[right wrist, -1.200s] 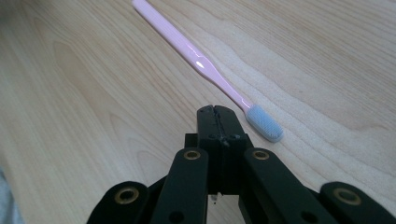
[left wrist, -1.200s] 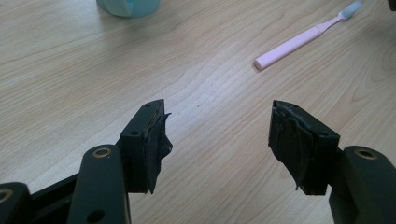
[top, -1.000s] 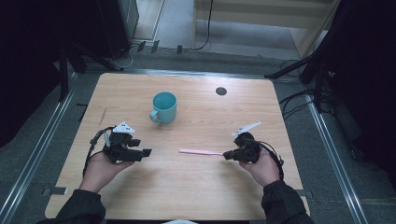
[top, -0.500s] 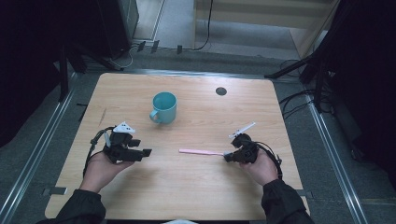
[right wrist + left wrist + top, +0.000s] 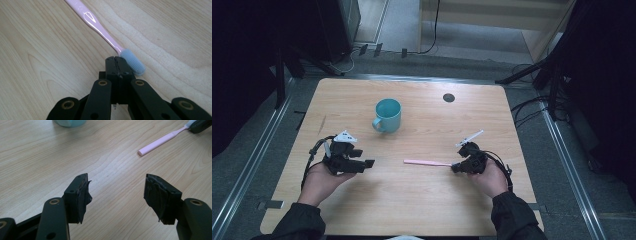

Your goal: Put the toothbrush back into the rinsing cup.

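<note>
Pink toothbrush lies beside the closed right tongs.

light: even, soft | surroundings: dark | glare: toothbrush handle (faint) | focus: sharp

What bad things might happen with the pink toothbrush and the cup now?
1. The right tool is shut and sits beside the toothbrush head, not around it. Pushing on might just slide the toothbrush across the table.
2. It has to open before it can grab; the thin handle lying flat may slip out.
3. The cup stands in the open between both hands, so a swinging toothbrush might knock it.
</note>
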### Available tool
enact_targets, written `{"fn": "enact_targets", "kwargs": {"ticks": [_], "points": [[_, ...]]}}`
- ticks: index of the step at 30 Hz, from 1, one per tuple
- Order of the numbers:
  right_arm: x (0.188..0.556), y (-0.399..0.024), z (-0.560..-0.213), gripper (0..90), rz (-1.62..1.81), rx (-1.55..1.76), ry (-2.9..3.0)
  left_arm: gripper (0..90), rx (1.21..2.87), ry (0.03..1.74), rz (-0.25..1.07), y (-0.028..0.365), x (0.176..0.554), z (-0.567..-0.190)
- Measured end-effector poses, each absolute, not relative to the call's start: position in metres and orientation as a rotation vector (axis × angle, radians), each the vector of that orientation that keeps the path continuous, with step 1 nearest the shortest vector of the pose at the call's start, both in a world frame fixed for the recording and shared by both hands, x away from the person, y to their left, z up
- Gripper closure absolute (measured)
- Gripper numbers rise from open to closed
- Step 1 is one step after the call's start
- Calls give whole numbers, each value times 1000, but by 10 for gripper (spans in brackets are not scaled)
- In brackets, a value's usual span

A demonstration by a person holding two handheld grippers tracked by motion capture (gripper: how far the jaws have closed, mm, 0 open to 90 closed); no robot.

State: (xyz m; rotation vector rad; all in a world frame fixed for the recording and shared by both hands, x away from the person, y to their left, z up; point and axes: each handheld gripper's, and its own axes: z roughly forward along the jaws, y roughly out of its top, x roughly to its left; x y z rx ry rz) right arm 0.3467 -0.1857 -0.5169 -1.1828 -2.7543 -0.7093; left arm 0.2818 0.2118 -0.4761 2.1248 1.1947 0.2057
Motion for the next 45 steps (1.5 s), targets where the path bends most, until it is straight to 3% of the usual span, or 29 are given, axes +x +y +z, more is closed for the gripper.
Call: {"fn": "enact_targets", "kwargs": {"ticks": [30,39,45], "points": [[416,-167,-518,900,-813,-1346,-2780,366,2139,1183,192,209,282,-477],[410,-147,-501,900,-856,-1300,-2807,366,2136,1190,192,210,282,-477],[399,-105,-494,900,-877,-1188,-2811,364,2134,1195,191,211,281,-477]]}}
